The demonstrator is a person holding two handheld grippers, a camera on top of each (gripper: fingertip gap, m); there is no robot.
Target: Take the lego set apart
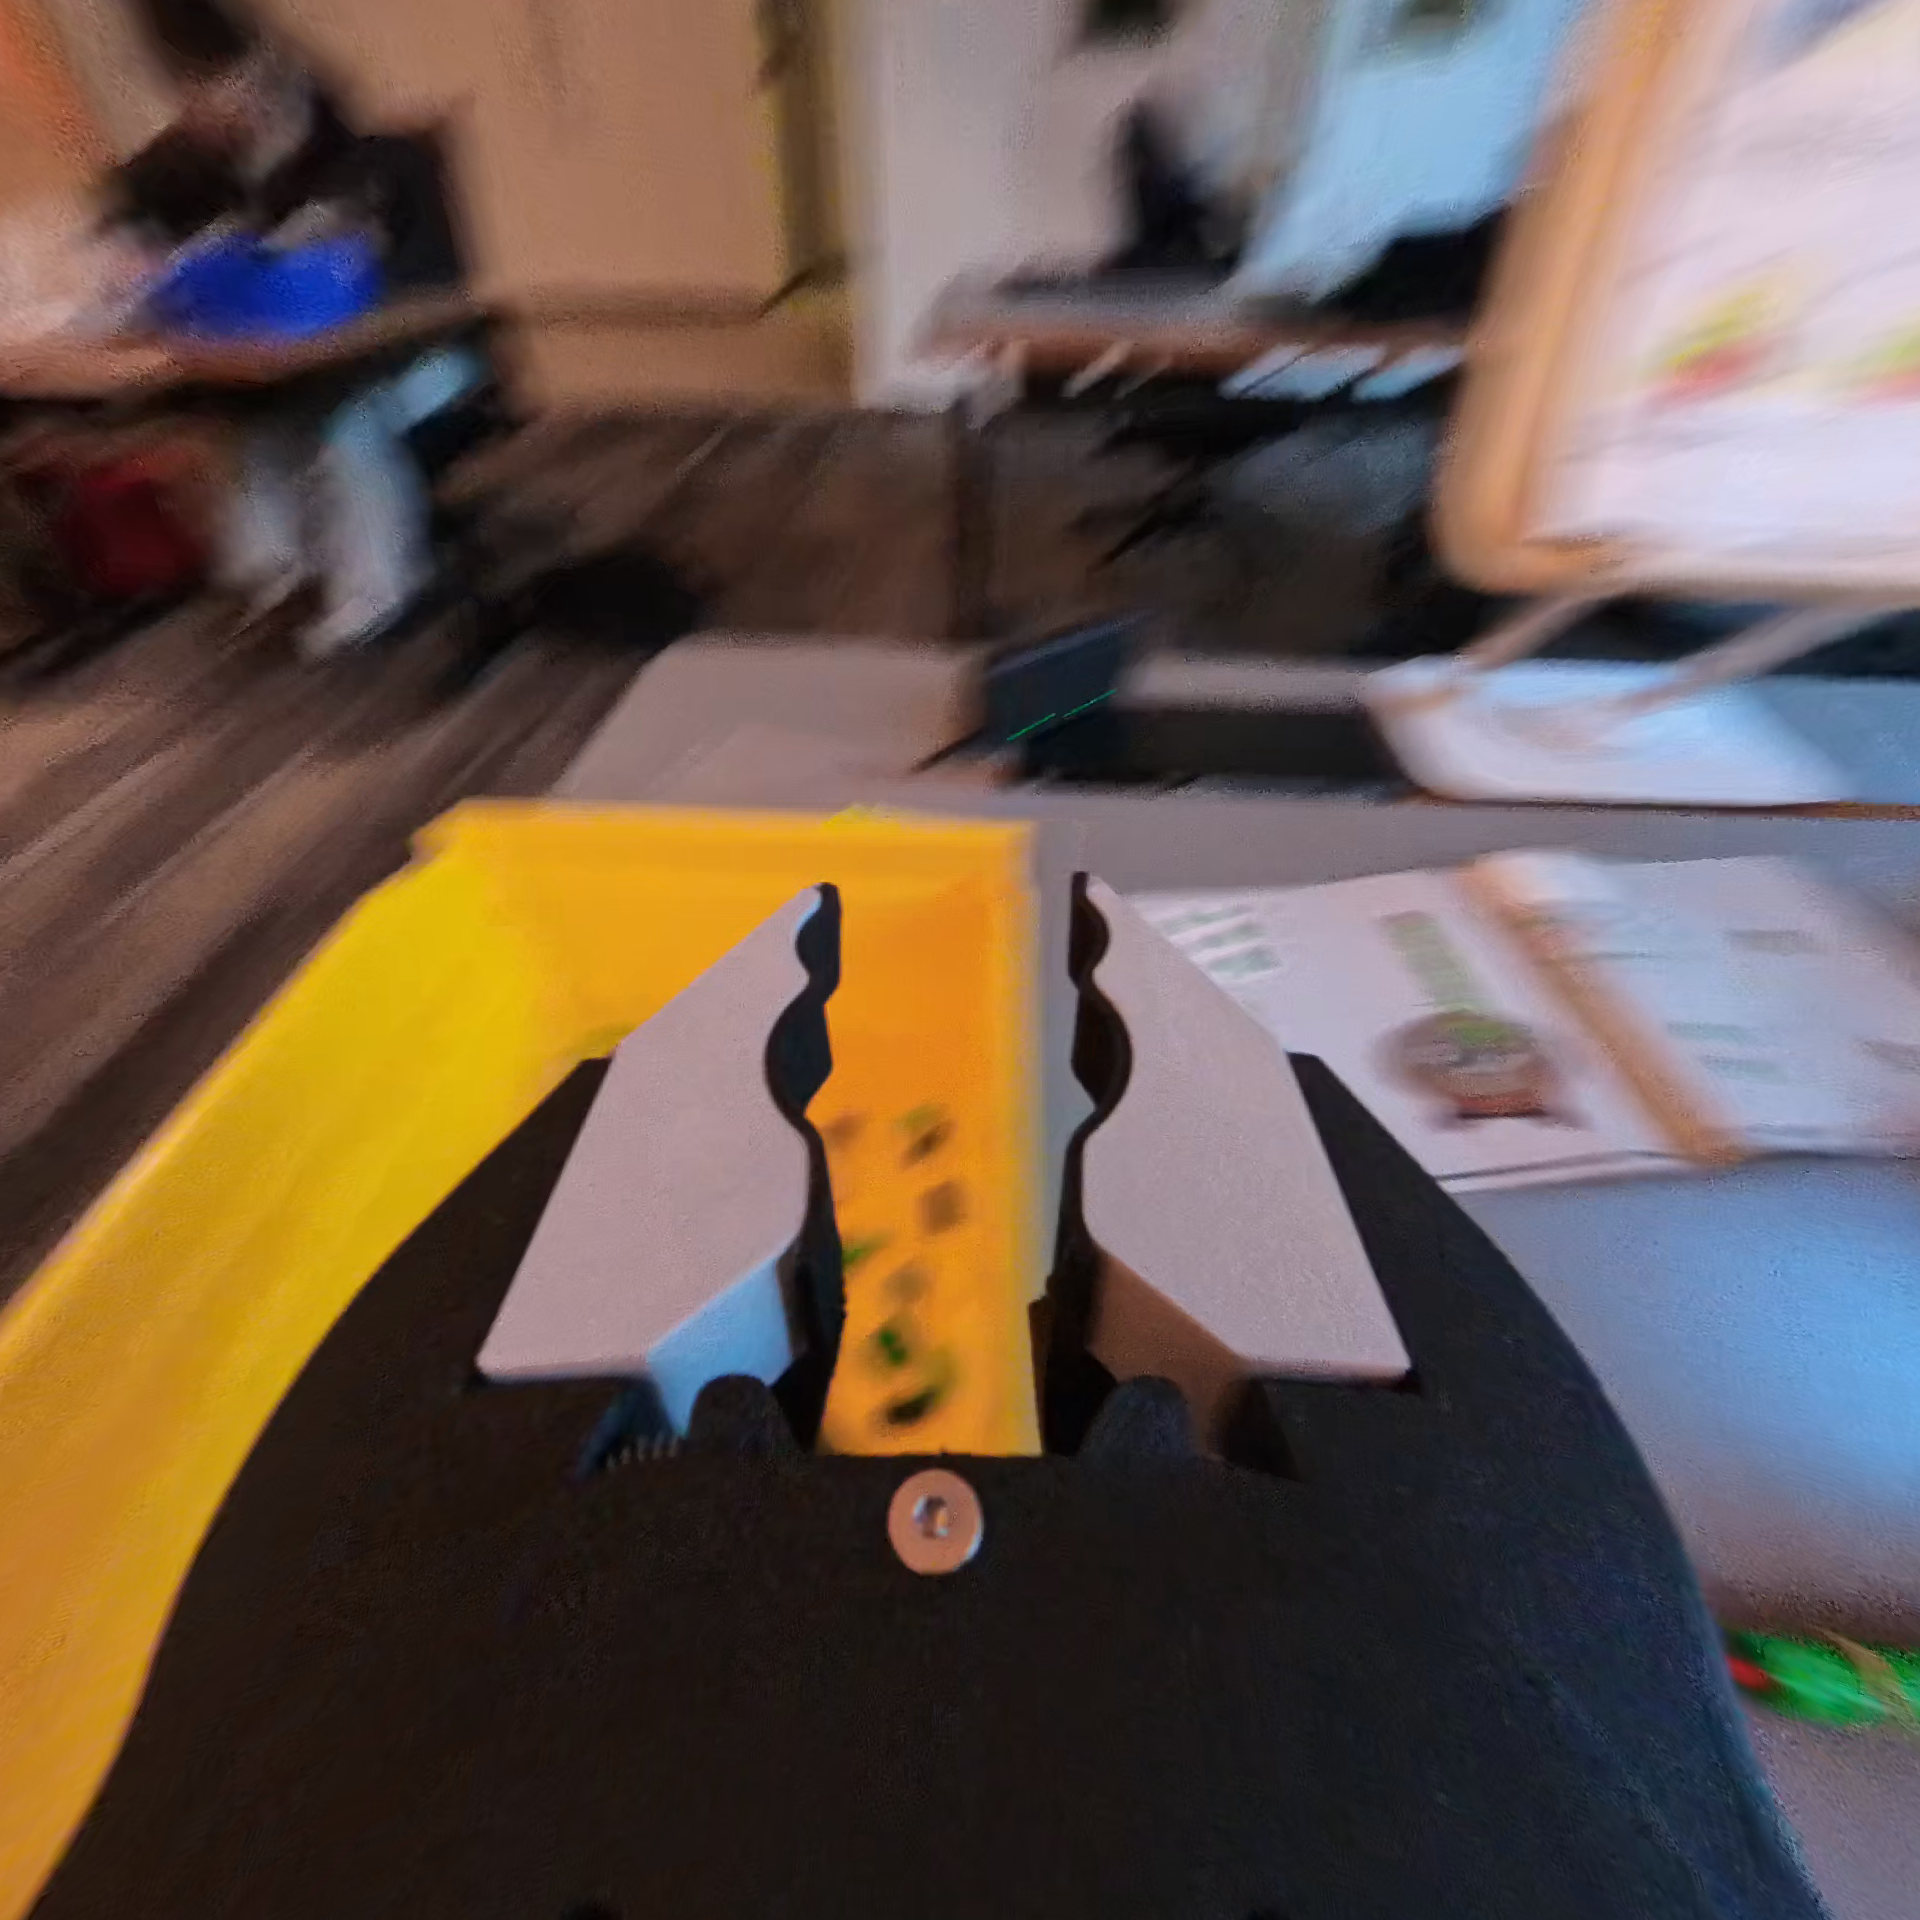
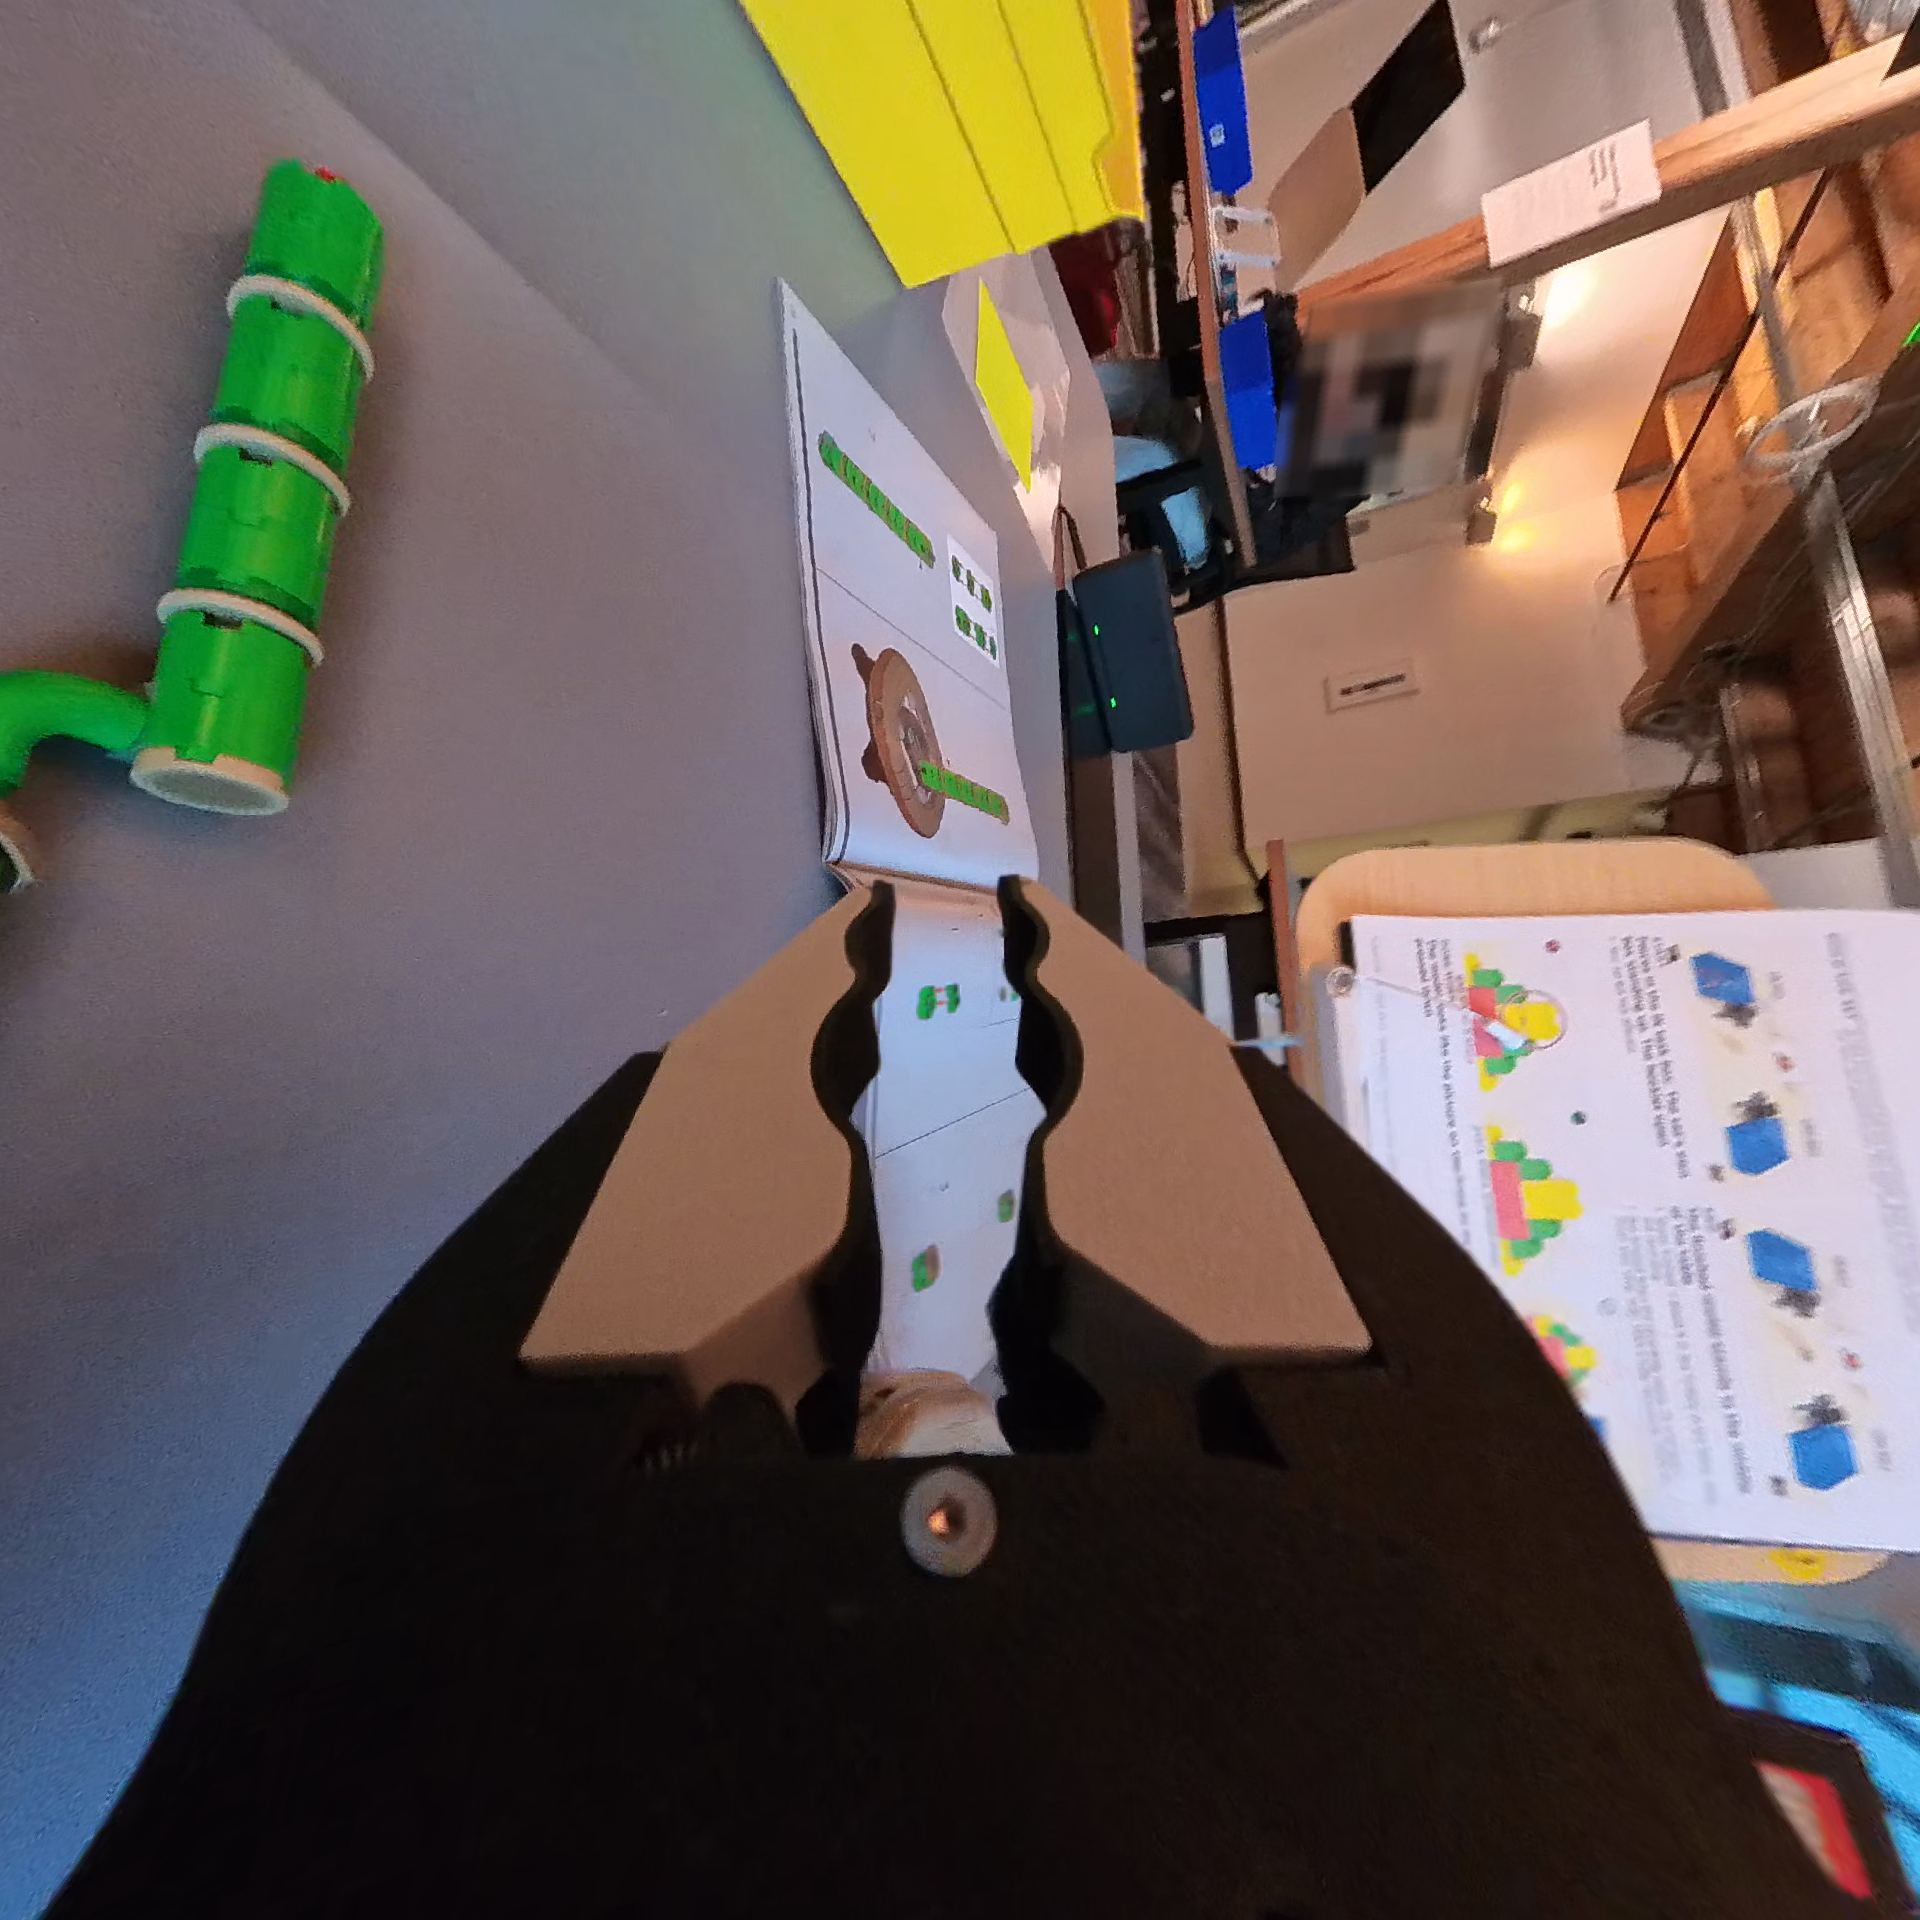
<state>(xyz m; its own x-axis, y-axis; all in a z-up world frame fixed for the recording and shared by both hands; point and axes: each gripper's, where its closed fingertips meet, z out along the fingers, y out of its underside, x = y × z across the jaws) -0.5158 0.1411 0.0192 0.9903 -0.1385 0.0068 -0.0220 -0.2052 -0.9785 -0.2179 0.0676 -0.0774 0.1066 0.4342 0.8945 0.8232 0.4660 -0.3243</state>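
- Left gripper [image 1: 951, 894] hangs over the yellow bin [image 1: 312, 1039], fingers [image 1: 686, 1143] narrowly apart, holding nothing.
- Right gripper [image 2: 945, 888] fingers [image 2: 727, 1164] narrowly parted above the booklet [image 2: 904, 644]; a cream piece [image 2: 925, 1413] sits at their base.

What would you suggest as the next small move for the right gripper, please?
Probably swing the right gripper left toward the green lego stalk. Its jaws are open with nothing at the tips, pointing at the booklet, while the stalk lies untouched on the grey table.
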